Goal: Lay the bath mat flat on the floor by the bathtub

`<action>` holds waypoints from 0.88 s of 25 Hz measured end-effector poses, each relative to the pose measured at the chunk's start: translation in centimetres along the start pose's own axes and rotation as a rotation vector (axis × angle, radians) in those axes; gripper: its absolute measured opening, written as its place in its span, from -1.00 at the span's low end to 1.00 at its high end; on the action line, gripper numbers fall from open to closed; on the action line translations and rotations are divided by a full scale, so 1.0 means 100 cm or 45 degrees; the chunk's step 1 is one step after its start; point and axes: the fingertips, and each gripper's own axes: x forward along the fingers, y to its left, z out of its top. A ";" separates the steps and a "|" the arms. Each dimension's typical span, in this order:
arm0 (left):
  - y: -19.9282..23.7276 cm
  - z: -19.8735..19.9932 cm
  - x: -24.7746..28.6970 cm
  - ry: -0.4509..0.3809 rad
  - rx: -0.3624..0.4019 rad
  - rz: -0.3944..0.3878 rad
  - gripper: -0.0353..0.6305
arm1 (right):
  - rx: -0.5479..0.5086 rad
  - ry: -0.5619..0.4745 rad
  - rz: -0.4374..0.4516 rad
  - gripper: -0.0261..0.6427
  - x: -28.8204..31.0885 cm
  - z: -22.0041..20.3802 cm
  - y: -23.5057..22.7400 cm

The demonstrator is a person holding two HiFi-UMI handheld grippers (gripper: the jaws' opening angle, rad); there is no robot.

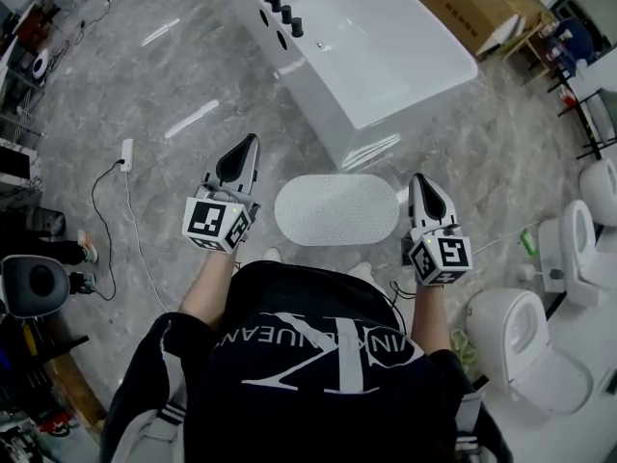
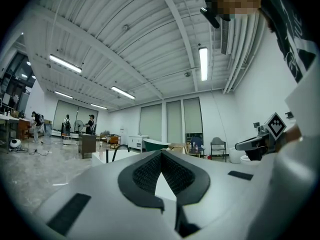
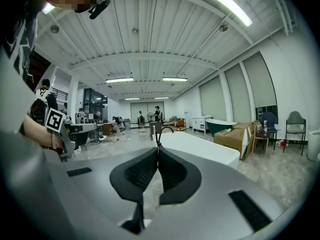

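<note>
The grey marbled floor (image 1: 145,75) carries everything here. The white freestanding bathtub (image 1: 386,37) stands on it, running away from the person. The bath mat (image 1: 336,209) lies on the floor just off the tub's near end, close to it though I cannot tell if they touch. It is a white oval with a fine studded surface, and it looks spread flat with no fold or curl, so the task looks essentially complete.

By its look the mat is probably thin, light and limp, likely rubbery with some grip on the tiles. It would sag if lifted at one point. It would be best taken at both rounded ends at once, pinching the rim, which sits flush to the floor and may be awkward to get under.

The left gripper (image 1: 253,141) hovers off the mat's left end with its jaws closed tip to tip on nothing. The right gripper (image 1: 418,179) is off the right end, likewise closed and empty.
</note>
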 end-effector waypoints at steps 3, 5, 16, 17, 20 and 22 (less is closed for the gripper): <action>0.005 -0.001 -0.001 0.001 0.011 0.010 -0.85 | 0.018 0.011 -0.003 -0.84 0.005 -0.004 0.002; 0.008 -0.001 -0.002 -0.002 0.016 0.016 -0.85 | 0.025 0.008 0.009 -0.84 0.008 -0.005 0.005; 0.011 -0.016 -0.004 0.039 0.009 0.034 -0.85 | 0.052 0.041 0.033 -0.84 0.021 -0.011 0.004; 0.011 -0.015 -0.005 0.039 0.008 0.034 -0.85 | 0.055 0.038 0.032 -0.84 0.020 -0.010 0.004; 0.008 -0.014 -0.006 0.041 0.007 0.033 -0.85 | 0.060 0.034 0.025 -0.84 0.017 -0.009 0.002; 0.006 -0.015 -0.004 0.045 0.010 0.028 -0.85 | 0.060 0.035 0.023 -0.84 0.017 -0.010 0.000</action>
